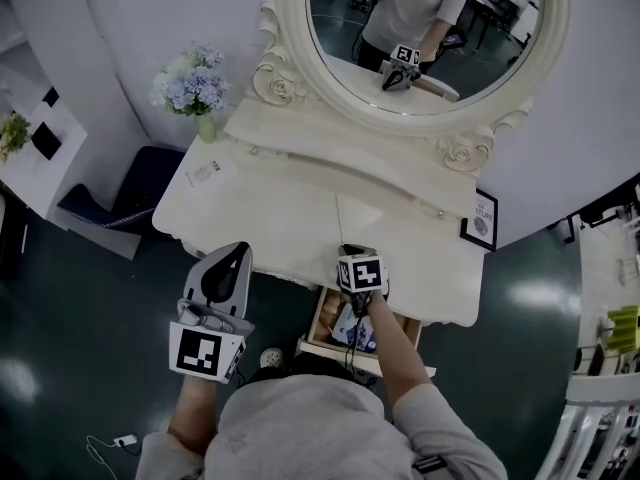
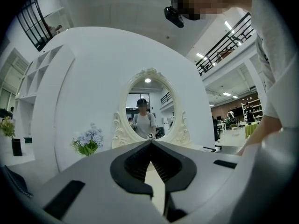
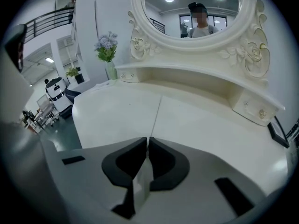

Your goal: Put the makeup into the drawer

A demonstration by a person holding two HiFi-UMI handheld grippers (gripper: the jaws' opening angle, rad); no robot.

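The white dressing table [image 1: 290,218] has one drawer [image 1: 322,318] pulled open at its front right. Makeup items [image 1: 358,332], whitish and blue, lie inside the drawer, partly hidden by my right arm. My right gripper [image 1: 352,253] tilts down over the table's front edge, just above the drawer. In the right gripper view its jaws [image 3: 147,140] stand almost together with nothing between them, over the bare tabletop [image 3: 187,120]. My left gripper [image 1: 232,253] hovers level at the front left of the table; its jaws [image 2: 150,143] meet at the tips and hold nothing.
An oval mirror [image 1: 420,28] in a carved white frame rises behind the tabletop. A vase of pale blue flowers [image 1: 190,78] stands at the back left, with a small card [image 1: 205,173] near it. A framed picture [image 1: 482,218] leans at the right end.
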